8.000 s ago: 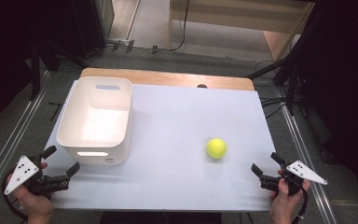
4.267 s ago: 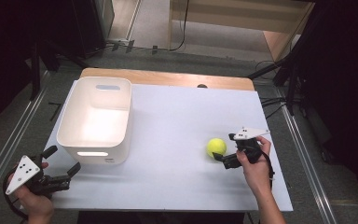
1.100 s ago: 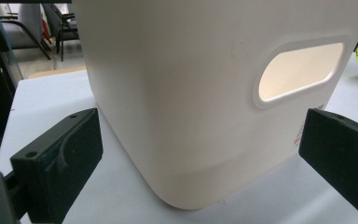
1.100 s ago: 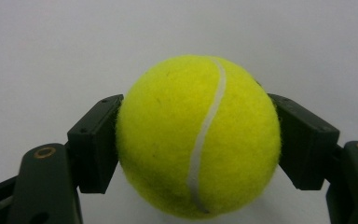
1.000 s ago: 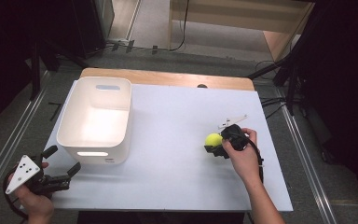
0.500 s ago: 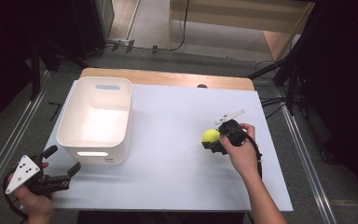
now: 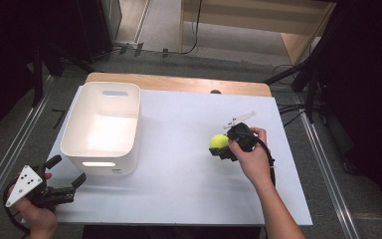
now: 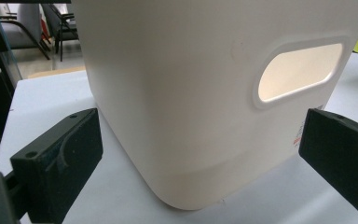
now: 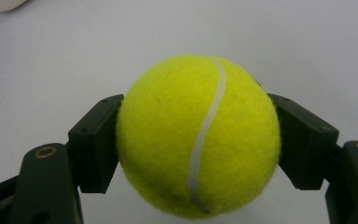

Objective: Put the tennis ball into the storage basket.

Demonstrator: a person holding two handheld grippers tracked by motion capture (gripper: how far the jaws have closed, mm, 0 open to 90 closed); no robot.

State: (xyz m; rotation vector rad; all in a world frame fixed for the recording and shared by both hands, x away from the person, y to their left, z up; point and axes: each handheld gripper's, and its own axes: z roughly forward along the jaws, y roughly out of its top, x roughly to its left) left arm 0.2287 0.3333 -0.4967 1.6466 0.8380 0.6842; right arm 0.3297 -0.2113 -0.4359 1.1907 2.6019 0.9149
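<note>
Our right gripper [image 7: 222, 147] pinches the tennis ball [image 9: 198, 135] across its widest part, at the table's [image 7: 179, 174] right side. We judge it light, springy and felt-covered, so the grip should hold there. A second ago it sat slightly nearer us. Left gripper [image 7: 64, 185] idles, jaws spread, before the white bin [image 7: 102, 130].

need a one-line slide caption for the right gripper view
Right gripper clamped on a yellow tennis ball, one black jaw on each side, above the white table.
</note>
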